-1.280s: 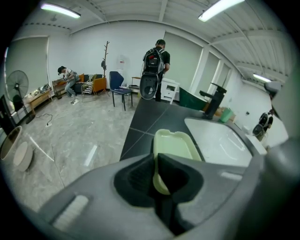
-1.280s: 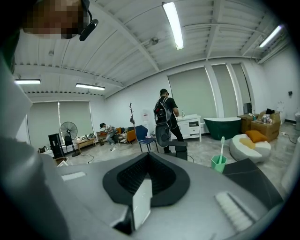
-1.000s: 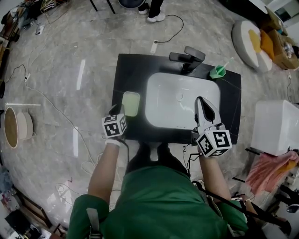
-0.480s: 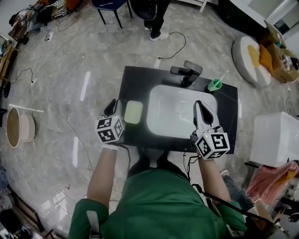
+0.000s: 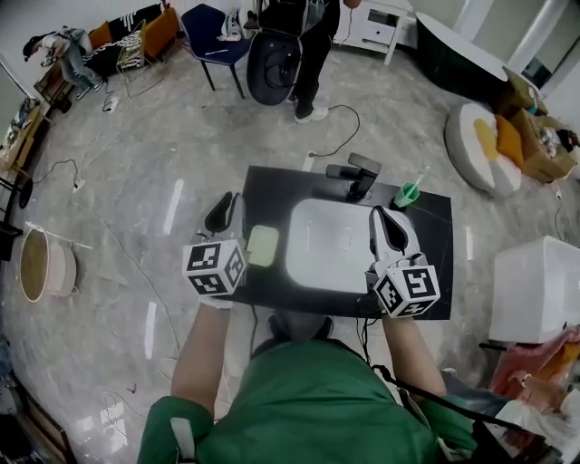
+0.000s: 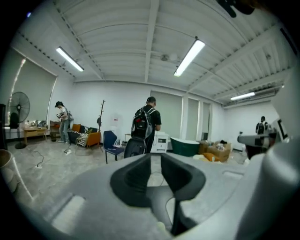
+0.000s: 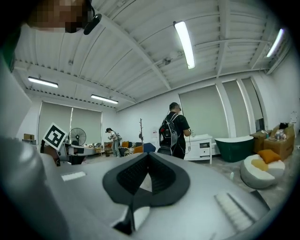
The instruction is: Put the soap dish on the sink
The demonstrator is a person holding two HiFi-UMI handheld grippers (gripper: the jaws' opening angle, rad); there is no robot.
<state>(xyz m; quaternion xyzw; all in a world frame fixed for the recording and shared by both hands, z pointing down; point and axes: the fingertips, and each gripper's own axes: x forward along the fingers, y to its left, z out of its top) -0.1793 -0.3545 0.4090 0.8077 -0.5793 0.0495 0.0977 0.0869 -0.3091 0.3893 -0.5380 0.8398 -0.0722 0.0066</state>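
Pale green and rounded at its corners, the soap dish (image 5: 263, 245) lies flat on the black counter (image 5: 272, 188), at 9 o'clock from the white sink (image 5: 328, 246) and just beside the sink's left rim, with nothing touching it. At about 10 o'clock from the dish, over the counter's left edge, are the left tongs (image 5: 223, 207); their own view shows the two dark pads only a narrow slit apart, with nothing between them and open room beyond (image 6: 155, 157). Across the sink, at 3 o'clock over its right rim, are the right tongs (image 5: 387, 217), whose pads meet at the tip on nothing (image 7: 147, 155). A dark faucet (image 5: 358, 174) stands at 12 o'clock behind the sink, and a green cup (image 5: 407, 194) with a thin stick in it sits at about 2 o'clock near the counter's far right corner. Farther out at 12 o'clock, on the grey marbled floor (image 5: 136, 181), a person (image 5: 311, 68) in dark clothes stands beside a blue chair (image 5: 210, 23).
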